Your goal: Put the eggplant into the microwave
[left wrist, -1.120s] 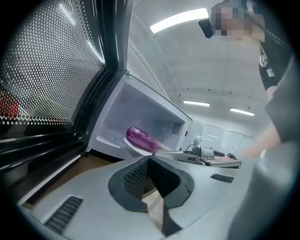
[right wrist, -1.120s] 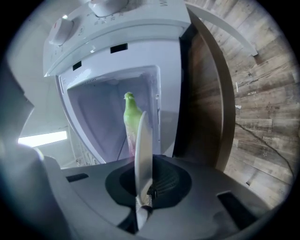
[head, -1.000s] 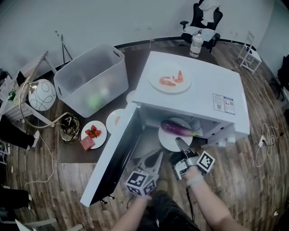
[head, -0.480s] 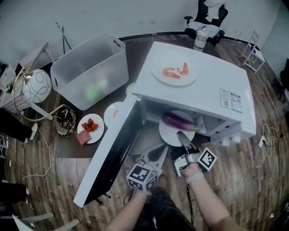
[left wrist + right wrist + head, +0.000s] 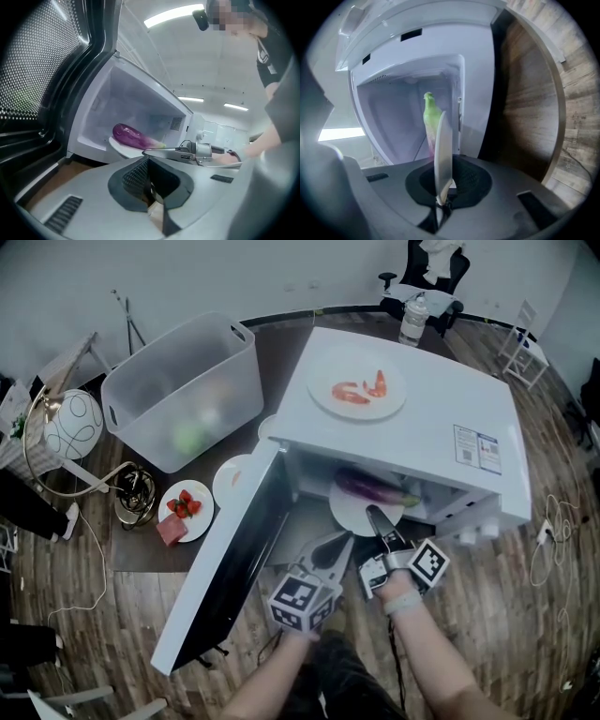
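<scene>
The right gripper [image 5: 378, 519] has its fingers pinched narrow on the near rim of the round white plate [image 5: 351, 513]. In the right gripper view the plate shows edge-on between them. The glossy purple eggplant [image 5: 370, 487] lies on the plate just beyond those fingertips, green stem end farthest from them. It is already inside the cavity of the white box-shaped microwave [image 5: 441, 399]. The left gripper [image 5: 330, 545] hovers beside the right fingers, its own fingers apart with nothing between them. The dark-windowed microwave door [image 5: 234, 568] hangs open on its far side.

The plate looks only partly seated, with its near rim at the cavity's front edge. A one-point pinch gives little control, so a push that lifts or twists the rim could tilt the plate. The rounded eggplant could then roll off. Letting go too early may leave the rim where it blocks the door.
</scene>
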Tool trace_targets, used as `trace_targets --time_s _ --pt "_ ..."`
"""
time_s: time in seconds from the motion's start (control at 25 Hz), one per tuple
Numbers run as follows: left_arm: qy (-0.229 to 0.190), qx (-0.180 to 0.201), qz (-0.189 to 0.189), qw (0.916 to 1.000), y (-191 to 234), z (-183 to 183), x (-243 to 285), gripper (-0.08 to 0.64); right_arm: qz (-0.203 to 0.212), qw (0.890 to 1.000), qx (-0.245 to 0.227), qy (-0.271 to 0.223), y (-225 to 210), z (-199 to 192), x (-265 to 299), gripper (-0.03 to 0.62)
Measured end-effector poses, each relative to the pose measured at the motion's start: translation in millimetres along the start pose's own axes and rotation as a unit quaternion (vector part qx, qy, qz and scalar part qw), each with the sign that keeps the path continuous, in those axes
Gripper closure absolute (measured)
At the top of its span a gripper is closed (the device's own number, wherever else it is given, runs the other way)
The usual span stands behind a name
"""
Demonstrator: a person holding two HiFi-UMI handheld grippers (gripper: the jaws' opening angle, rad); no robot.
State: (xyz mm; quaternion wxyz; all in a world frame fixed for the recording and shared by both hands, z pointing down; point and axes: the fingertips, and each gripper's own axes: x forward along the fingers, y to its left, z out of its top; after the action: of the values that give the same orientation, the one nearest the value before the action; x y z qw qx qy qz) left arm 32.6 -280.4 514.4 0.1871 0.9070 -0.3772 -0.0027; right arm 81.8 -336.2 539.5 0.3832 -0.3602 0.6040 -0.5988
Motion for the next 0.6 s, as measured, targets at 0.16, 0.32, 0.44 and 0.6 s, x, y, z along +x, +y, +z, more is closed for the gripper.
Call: trace_targets --time_s 0.16,0.32,0.44,0.6 --pt "-0.002 -0.009 0.0 1.0 3 3 4 0.557 -0.006 1.0 -0.002 0.004 1 3 4 0.579" --pt "-0.006 -0.015 0.004 0.9999 5 6 6 0.557 -0.011 0.999 -0.031 0.031 3 -1 7 0.546" --pt "-0.008 -0.019 0.007 0.9998 8 8 8 0.557 -0.012 0.997 -0.056 0.051 6 -6 7 0.532" --pt "-0.01 -0.024 0.01 0.9996 10 9 11 0.557 -0.01 0.995 -0.072 0.068 6 -11 3 0.485"
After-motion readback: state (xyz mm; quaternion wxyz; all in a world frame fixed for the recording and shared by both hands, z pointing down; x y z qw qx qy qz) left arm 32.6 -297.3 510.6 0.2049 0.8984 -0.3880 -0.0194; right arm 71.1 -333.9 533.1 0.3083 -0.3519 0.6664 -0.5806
